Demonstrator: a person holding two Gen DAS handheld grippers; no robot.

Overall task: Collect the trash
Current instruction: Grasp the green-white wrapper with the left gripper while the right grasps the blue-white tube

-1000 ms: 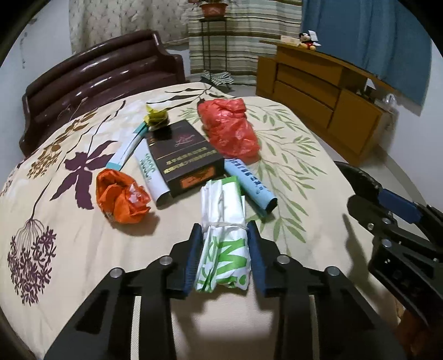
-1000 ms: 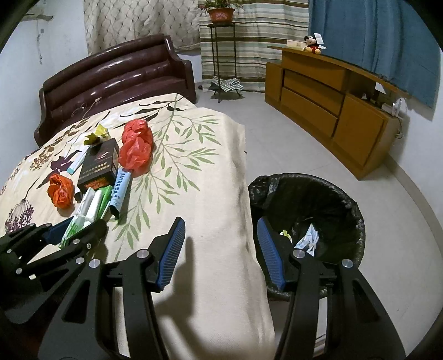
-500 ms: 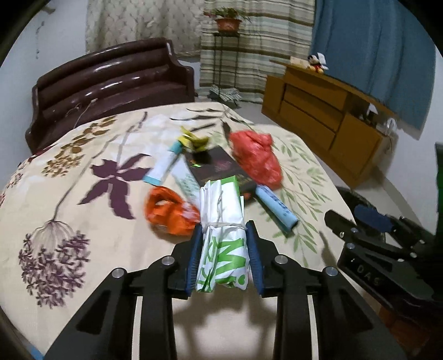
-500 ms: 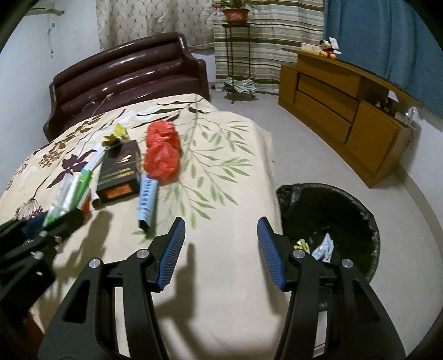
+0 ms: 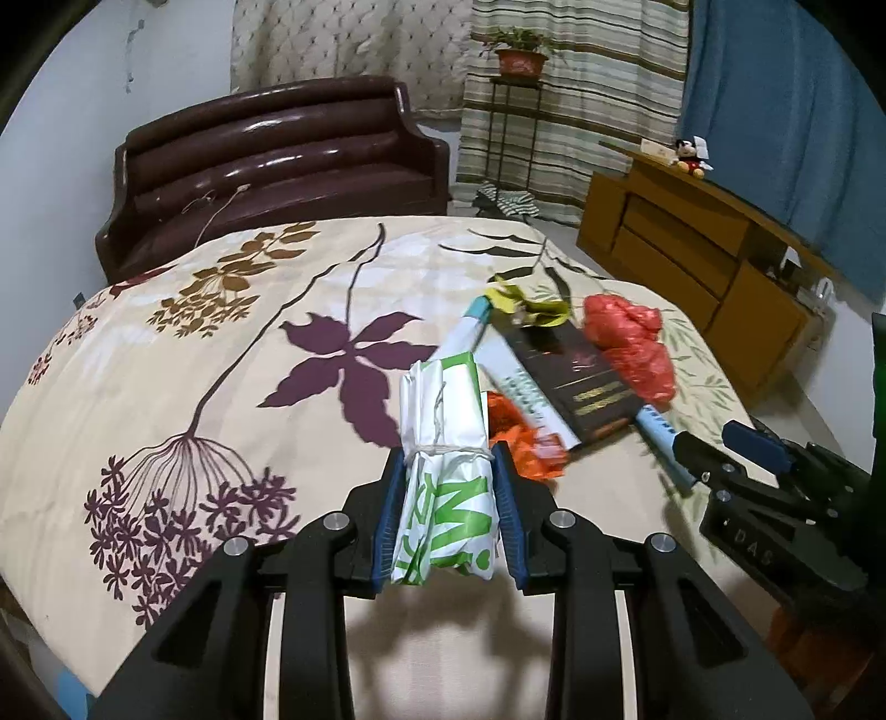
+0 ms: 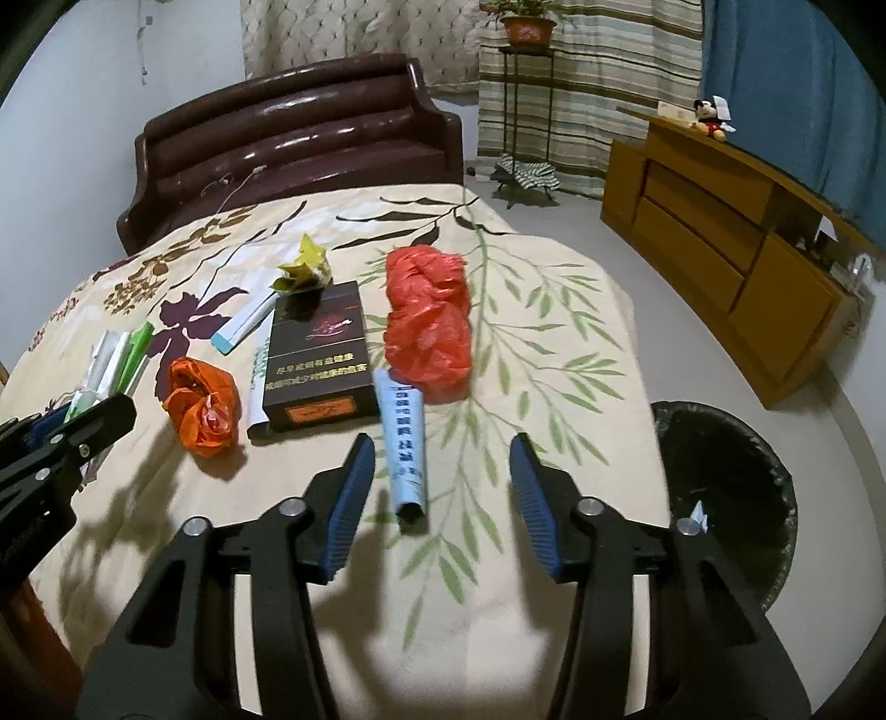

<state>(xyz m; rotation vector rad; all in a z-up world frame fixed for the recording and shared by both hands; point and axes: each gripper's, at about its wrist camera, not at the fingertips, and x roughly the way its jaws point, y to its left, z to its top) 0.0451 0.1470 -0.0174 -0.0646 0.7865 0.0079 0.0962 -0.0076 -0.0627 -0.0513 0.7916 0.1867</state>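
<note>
Brown headboard behind floral bedspread; wooden dresser; potted plant.

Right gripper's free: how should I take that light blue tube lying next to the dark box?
Grip the light blue tube across its narrow width near the open end closest to the right gripper, coming from above. It lies flat on the bedspread, lengthwise toward the gripper, its right side clear; the dark box crowds the far end's left.
</note>
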